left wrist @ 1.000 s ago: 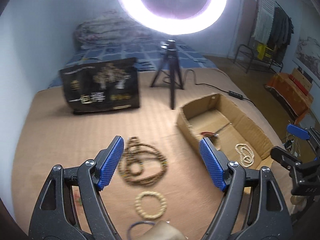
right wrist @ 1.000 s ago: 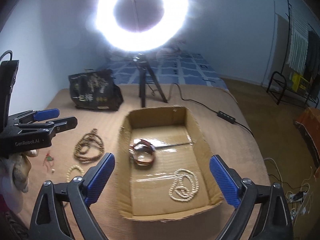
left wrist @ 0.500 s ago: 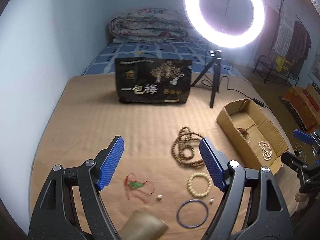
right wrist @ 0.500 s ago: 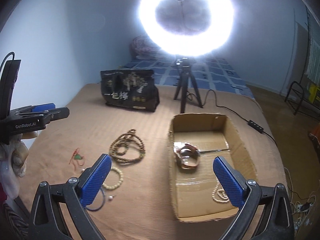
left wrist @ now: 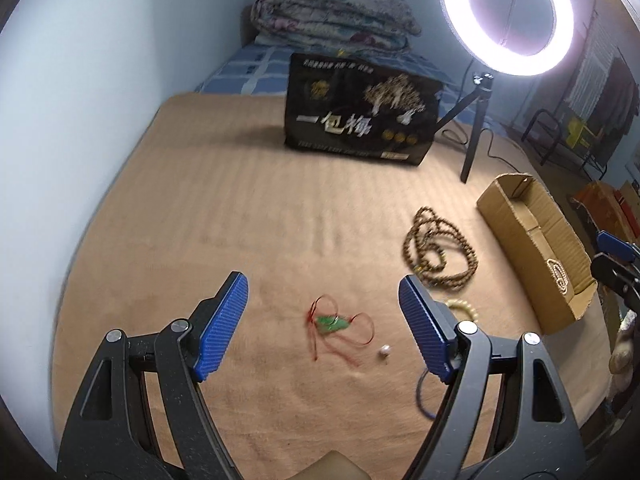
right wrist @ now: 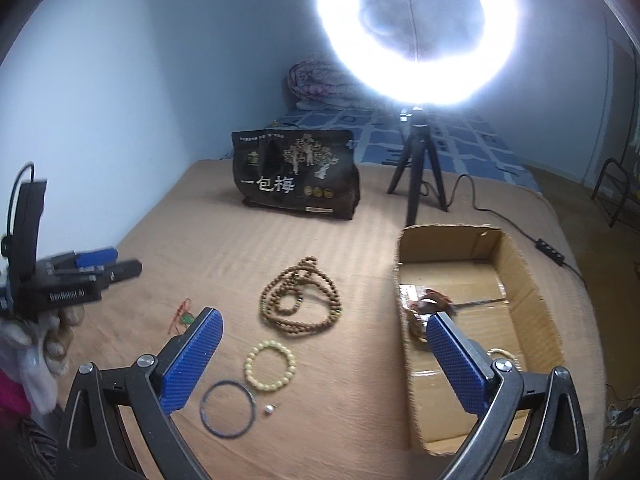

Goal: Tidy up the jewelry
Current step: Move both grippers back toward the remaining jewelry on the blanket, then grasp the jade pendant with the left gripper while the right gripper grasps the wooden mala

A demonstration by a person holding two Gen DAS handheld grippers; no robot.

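A green pendant on a red cord (left wrist: 334, 325) lies on the tan blanket, right between the blue pads of my left gripper (left wrist: 325, 326), which hovers above it, open and empty. A small pearl bead (left wrist: 384, 351) lies just to its right. My right gripper (right wrist: 320, 354) is open too, above a cream bead bracelet (right wrist: 270, 366), a blue bangle (right wrist: 227, 409) and a silvery bead (right wrist: 269, 409). A long brown bead necklace (right wrist: 301, 302) lies beyond. The cardboard box (right wrist: 516, 264) on the right holds a reddish bracelet (right wrist: 426, 308) and a pearl strand (left wrist: 558, 276).
A black printed bag (left wrist: 360, 120) stands at the back of the blanket. A ring light on a tripod (right wrist: 418, 168) stands behind the box, its cable (right wrist: 520, 228) trailing right. A folded quilt (left wrist: 332, 16) lies by the wall. A hand (right wrist: 56, 332) holds the left gripper.
Both views have swung left, away from the box. My left gripper moved from over the brown necklace to over the green pendant. My right gripper left the box for the loose jewelry.
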